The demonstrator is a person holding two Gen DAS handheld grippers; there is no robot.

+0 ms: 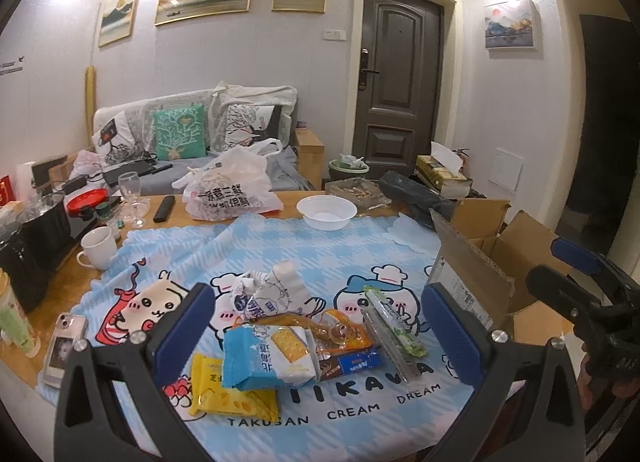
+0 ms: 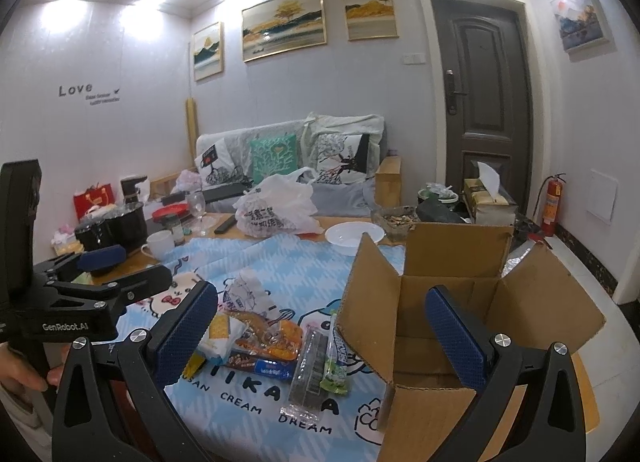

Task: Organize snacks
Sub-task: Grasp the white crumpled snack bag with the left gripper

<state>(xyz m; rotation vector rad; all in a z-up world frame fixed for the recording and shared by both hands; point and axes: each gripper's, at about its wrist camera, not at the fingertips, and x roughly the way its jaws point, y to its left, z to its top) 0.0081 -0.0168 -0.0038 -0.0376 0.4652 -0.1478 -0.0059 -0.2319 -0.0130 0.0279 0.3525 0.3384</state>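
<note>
A pile of snack packets lies on the blue cartoon cloth [image 1: 280, 246]: a blue cracker pack [image 1: 266, 354], a yellow pack [image 1: 228, 398], an orange-clear packet [image 1: 320, 328], a dark blue bar [image 1: 352, 364], a long clear pack with green [image 1: 394, 330] and a white crumpled pack [image 1: 272, 290]. My left gripper [image 1: 316, 336] is open above the pile and holds nothing. An open cardboard box [image 2: 452, 302] stands at the right. My right gripper [image 2: 320, 338] is open and empty between the pile [image 2: 264, 338] and the box. It also shows in the left wrist view [image 1: 560, 262].
A white bowl [image 1: 326, 212], a white plastic bag [image 1: 228, 188], a mug [image 1: 98, 248], a wine glass [image 1: 132, 194], a remote [image 1: 164, 208], a phone [image 1: 64, 342] and black pots [image 1: 44, 222] crowd the table's far and left sides. A sofa [image 1: 192, 134] stands behind.
</note>
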